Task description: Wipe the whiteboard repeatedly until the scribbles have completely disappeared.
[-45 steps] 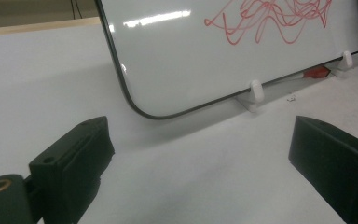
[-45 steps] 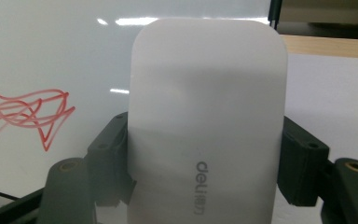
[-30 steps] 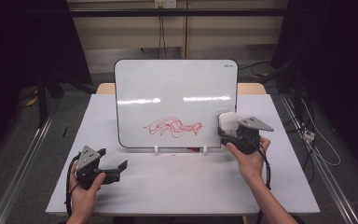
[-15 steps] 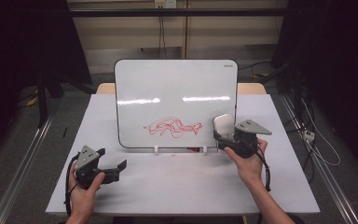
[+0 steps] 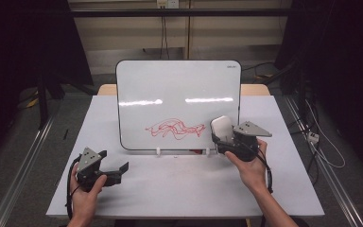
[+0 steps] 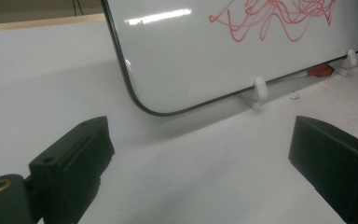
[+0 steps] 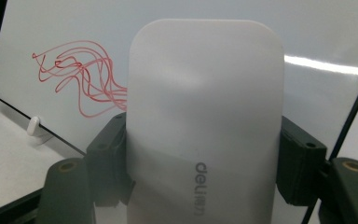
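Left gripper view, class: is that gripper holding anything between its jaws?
No. The left gripper has its jaws wide apart over bare table, with nothing between them; the whiteboard stands farther off.

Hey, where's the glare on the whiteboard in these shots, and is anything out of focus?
High view: two bright streaks of glare cross the whiteboard above the red scribble. Left gripper view: one streak near the board's top edge; the near jaws look soft. Right gripper view: a streak at right, beside the white eraser, which sits close and slightly blurred.
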Motion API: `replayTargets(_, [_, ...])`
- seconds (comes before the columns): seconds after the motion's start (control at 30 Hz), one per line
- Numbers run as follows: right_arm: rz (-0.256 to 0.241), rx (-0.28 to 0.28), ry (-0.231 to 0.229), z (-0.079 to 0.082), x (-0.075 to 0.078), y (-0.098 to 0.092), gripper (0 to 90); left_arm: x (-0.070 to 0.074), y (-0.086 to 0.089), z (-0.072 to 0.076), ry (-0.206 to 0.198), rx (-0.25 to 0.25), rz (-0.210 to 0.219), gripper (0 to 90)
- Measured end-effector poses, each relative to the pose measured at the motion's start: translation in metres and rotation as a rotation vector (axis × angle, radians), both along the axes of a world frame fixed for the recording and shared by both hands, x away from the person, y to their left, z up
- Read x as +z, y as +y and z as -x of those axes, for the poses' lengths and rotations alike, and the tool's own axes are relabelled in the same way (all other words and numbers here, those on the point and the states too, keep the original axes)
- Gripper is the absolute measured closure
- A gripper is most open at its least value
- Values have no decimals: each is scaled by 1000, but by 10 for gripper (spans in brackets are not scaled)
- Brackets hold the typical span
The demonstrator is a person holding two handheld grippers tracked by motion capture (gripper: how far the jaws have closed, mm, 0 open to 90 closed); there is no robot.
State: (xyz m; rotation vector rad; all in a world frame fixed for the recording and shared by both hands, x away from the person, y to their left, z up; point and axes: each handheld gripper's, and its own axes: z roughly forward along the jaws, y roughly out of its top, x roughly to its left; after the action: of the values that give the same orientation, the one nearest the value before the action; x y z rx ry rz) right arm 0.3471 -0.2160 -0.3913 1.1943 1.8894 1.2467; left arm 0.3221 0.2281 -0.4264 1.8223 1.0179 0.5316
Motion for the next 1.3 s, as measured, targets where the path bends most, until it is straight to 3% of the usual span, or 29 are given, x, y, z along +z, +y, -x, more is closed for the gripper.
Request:
replayTargets(0.2, [6,9,-37,-1,1,3,308,-1,2,0,10,1,9,57])
replayTargets(0.47, [44,74,-18,-2,-3,12,308,0,2,1,2,5,12,57])
replayTargets(0.73, [28,103,-2,-9,-4,19,308,1,2,2,6,0,0,57])
replayTargets(1.17, [36,76,27,-29,6,26,308,0,0,2,4,-7,-6,58])
replayTargets(1.3, [59,68,26,-36,11,28,308,0,-1,2,3,-11,-6,57])
